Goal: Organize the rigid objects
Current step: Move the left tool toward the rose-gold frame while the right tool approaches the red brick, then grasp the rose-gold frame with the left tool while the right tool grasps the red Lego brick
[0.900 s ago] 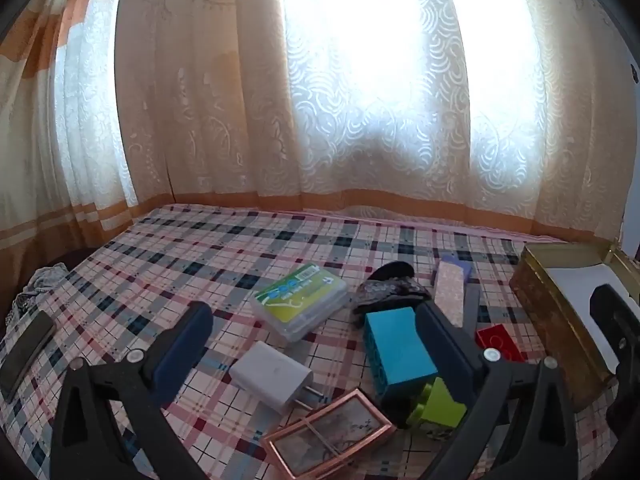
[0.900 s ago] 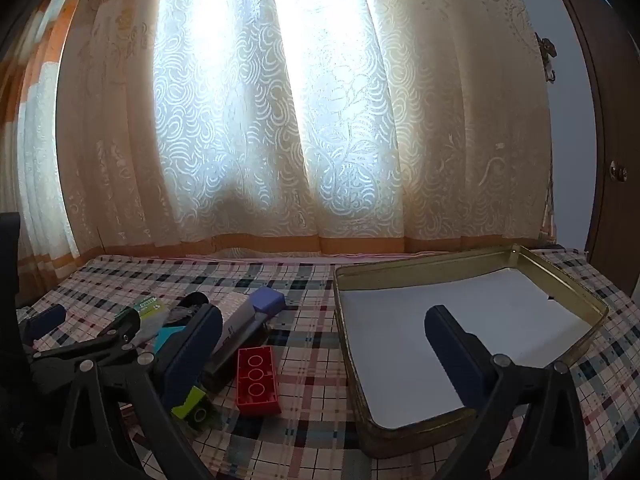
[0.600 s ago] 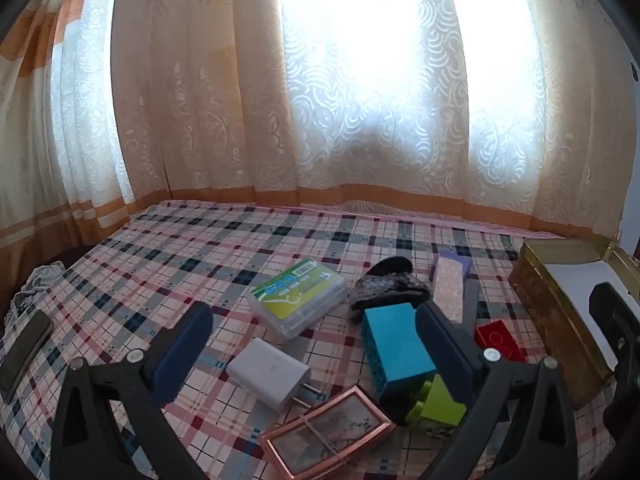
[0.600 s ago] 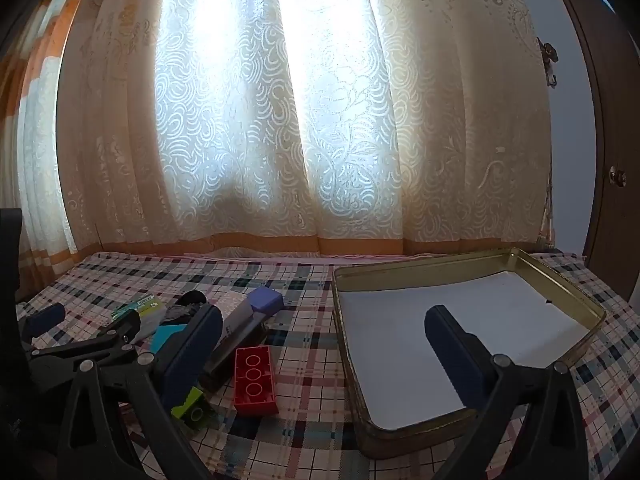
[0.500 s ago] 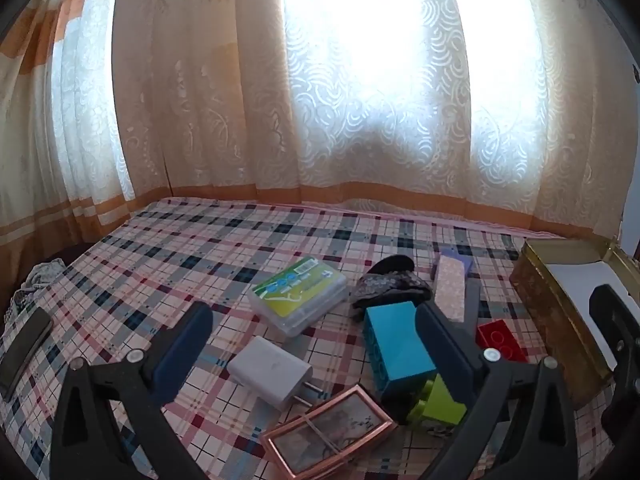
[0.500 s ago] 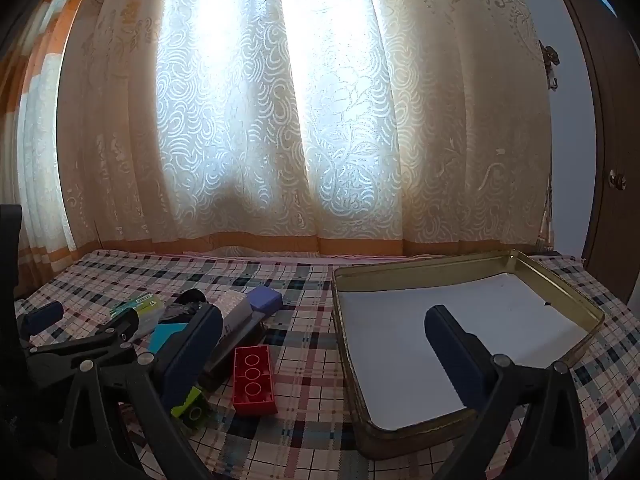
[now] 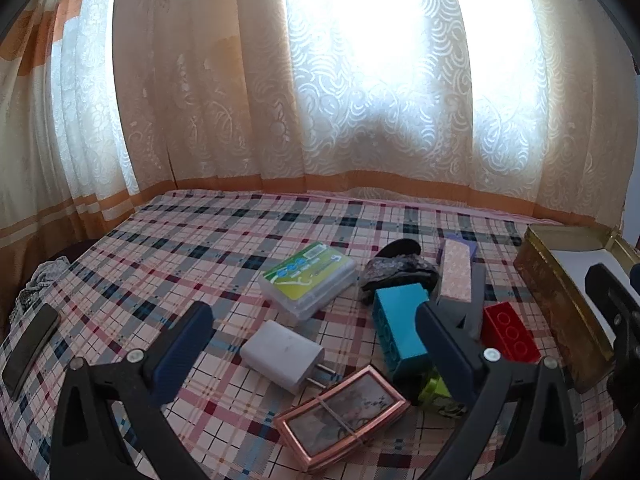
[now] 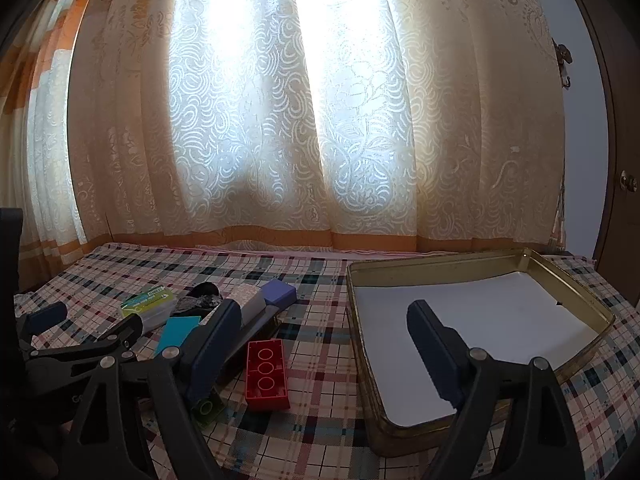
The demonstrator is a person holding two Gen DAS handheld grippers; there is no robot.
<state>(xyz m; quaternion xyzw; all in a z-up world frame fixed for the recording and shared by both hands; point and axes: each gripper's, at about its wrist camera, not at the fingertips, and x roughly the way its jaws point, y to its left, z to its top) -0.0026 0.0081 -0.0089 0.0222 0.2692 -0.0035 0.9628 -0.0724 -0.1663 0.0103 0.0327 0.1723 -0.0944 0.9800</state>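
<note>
My left gripper [image 7: 310, 330] hangs wide, nothing between its 2 fingers; the white charger [image 7: 282, 354] lies lower centre of its view, prongs aimed lower right. Below it the copper-framed tile [image 7: 342, 416] runs its long axis from lower left to upper right. The blue brick [image 7: 398, 326] points up-frame, just left of the red brick [image 7: 508, 338]. The green-labelled clear case [image 7: 308, 280] sits centre frame, long axis rising rightward. My right gripper [image 8: 324, 332] is also spread wide and holds nothing. In its view the gold tin [image 8: 600, 316] fills the right half, lined white, and the red brick lies lower centre, long axis up-frame, on the plaid cloth [image 8: 316, 280].
</note>
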